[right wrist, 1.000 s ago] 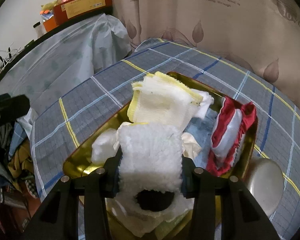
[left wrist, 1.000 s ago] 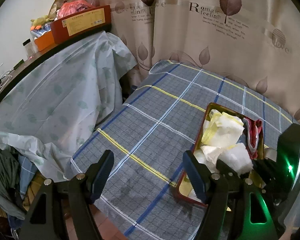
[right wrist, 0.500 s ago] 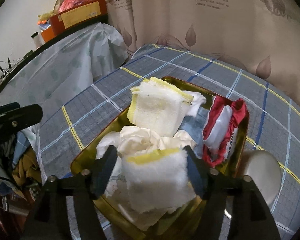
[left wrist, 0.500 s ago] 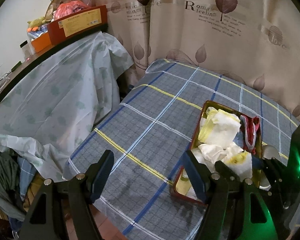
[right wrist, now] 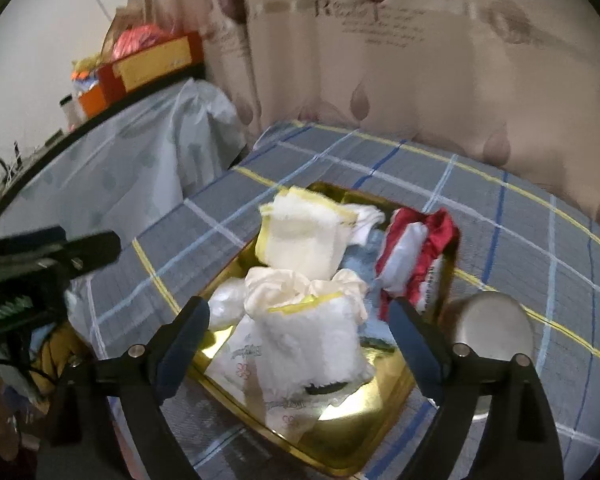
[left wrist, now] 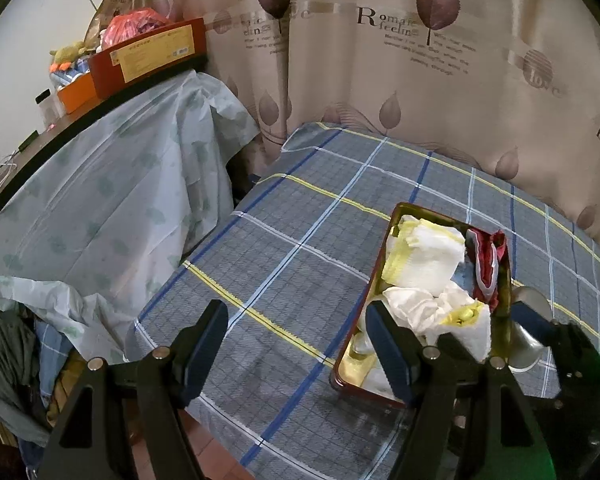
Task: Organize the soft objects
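Towels (right wrist: pixel 312 336) heaped in tin (right wrist: pixel 340 440); metal bowl (right wrist: pixel 496 332) beside; right gripper (right wrist: pixel 300 344) just released; left gripper (left wrist: pixel 296 344) spread, empty.

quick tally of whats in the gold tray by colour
white cloths with yellow trim: 2
cream crumpled cloth: 1
red and white pouch: 1
printed tissue packs: 2
blue cloth underneath: 1
total: 7 in the tray, as far as shows
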`<state>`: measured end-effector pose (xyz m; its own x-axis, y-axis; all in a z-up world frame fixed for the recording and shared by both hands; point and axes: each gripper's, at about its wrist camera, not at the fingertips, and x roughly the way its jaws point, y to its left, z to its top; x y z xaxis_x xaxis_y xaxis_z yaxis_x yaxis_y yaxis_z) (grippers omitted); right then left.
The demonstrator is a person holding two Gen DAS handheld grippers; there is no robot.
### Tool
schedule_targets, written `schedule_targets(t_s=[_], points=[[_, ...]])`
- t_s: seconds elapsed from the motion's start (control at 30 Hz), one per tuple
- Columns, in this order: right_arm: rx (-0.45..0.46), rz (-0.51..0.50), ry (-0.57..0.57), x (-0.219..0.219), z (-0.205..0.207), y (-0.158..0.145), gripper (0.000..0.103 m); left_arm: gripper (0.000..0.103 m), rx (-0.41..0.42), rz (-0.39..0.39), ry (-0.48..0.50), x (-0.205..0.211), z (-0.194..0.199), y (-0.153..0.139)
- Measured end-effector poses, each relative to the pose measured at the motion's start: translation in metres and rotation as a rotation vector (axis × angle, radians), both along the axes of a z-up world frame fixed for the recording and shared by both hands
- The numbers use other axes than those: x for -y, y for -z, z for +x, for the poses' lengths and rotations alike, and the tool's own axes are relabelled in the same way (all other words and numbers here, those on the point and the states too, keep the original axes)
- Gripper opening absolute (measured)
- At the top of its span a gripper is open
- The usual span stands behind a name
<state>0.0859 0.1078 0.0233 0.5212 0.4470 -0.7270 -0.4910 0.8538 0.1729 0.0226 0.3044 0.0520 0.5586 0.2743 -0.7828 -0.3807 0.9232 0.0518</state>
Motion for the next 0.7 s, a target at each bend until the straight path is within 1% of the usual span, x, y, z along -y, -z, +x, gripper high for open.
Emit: schedule_targets(t_s=[0.07,0.17,0.33,0.4,0.57,0.7], points=[[0.01,-0.002,0.033,0.006,-0.004,-0.006,0.097,0.073,-0.003,0.0,0.002,0.002,0.001,0.001],[0.021,0.006,0.075,0.016,-0.014,-0.013,0.102,0.073,-0.009,-0.001,0.004,0.003,0.001,0.003],[0.002,-0.017,0.111,0.026,-0.03,-0.017,0.103,0.073,-0.015,0.001,0.018,0.007,0.002,0.005],[0.002,-0.018,0.106,0.028,-0.034,-0.016,0.103,0.073,-0.018,0.007,0.029,0.011,0.002,0.006],[0.024,-0.073,0.096,0.027,-0.041,-0.012,0.103,0.073,-0.016,0.013,0.04,0.019,0.003,0.005],[0.017,-0.074,0.092,0.031,-0.043,-0.009,0.103,0.073,-0.021,0.015,0.045,0.022,0.003,0.006]])
